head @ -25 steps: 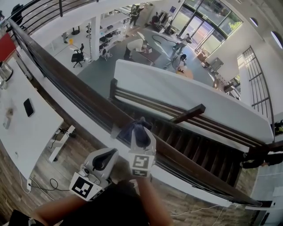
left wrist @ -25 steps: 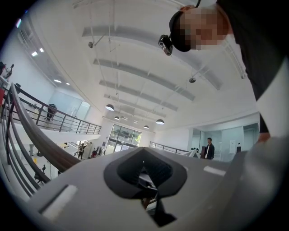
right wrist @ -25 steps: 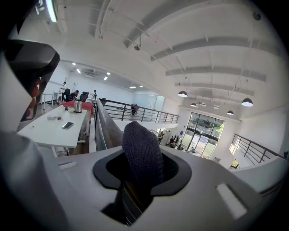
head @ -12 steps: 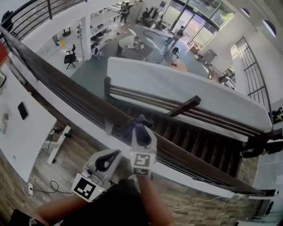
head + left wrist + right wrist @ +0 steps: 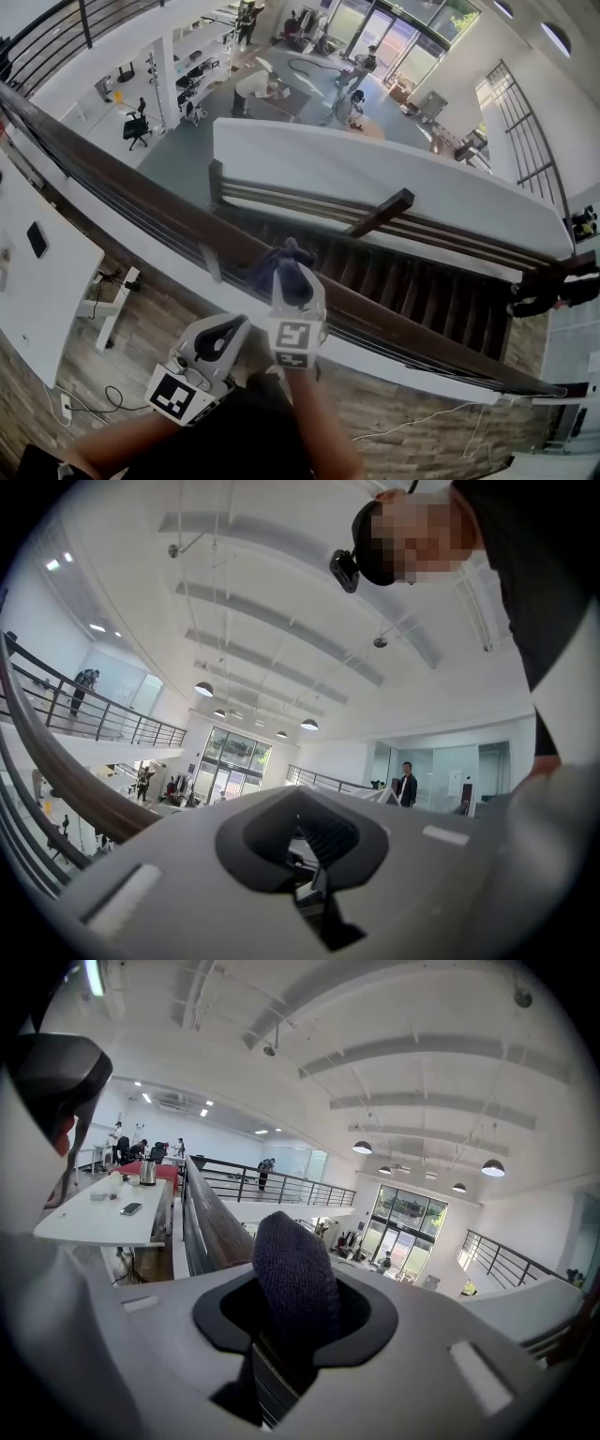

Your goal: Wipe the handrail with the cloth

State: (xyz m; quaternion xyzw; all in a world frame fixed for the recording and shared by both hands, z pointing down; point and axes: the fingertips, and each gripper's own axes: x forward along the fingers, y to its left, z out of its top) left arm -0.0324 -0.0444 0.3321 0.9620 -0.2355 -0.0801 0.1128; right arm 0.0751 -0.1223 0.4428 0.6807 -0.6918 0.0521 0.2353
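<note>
Wiping a mezzanine handrail: the right tool (image 5: 292,281) is clamped shut on a dark knitted cloth (image 5: 284,262), a bunched fold of which stands up from between its jaws and is pressed onto the top of the dark wooden handrail (image 5: 141,192). The cloth lies straight ahead of the right tool, on the rail itself, and points away from the person, across the rail instead of along it. The handrail's long axis runs slantwise in the head view, from far up at the person's left down to the lower right, so a wiping stroke would most likely have to travel sideways along that line, with bare rail lying open on both sides of the cloth. The left tool (image 5: 217,342) hangs just short of the handrail on the person's side, beside and a little behind the right tool, its jaws drawn together on nothing; it is apart from both rail and cloth, which leaves the right tool the nearer and the only one at work. Beyond the handrail a wooden staircase (image 5: 422,291) drops toward the hall floor far below.
</note>
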